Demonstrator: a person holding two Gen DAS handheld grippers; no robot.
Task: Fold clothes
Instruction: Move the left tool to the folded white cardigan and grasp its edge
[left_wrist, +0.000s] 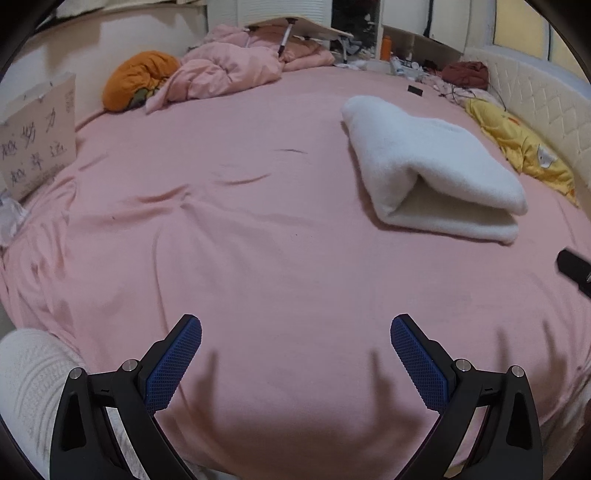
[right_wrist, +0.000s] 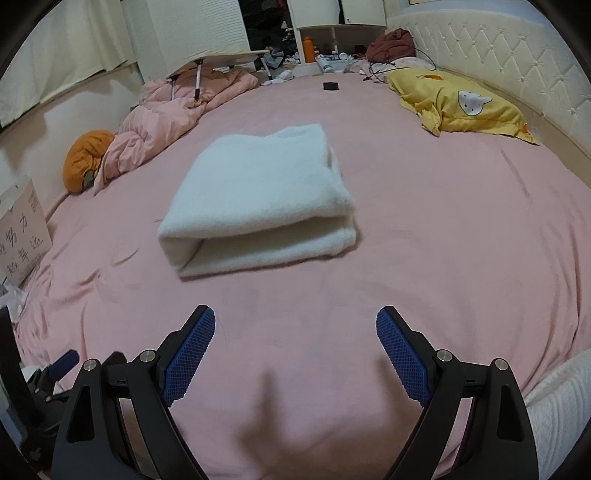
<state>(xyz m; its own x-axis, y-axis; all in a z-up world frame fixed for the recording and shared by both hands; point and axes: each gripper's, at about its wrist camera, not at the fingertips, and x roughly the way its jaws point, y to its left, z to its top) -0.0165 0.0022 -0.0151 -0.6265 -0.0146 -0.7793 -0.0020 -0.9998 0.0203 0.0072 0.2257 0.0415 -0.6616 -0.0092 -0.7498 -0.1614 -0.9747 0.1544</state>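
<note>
Jaws apart and empty on both our left gripper and right gripper, we see the fluffy white fleece garment already lying folded at twelve o'clock on the pink-sheeted bed, with no other loose clothes visible near it.

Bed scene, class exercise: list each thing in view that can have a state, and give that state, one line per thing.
White garment: folded, lying flat on the sheet.
Left gripper: open, holding nothing.
Right gripper: open, holding nothing.
Pink duvet: crumpled in a heap.
Yellow pillow: lying by the headboard, rumpled.
Pink sheet: spread, lightly creased.
</note>
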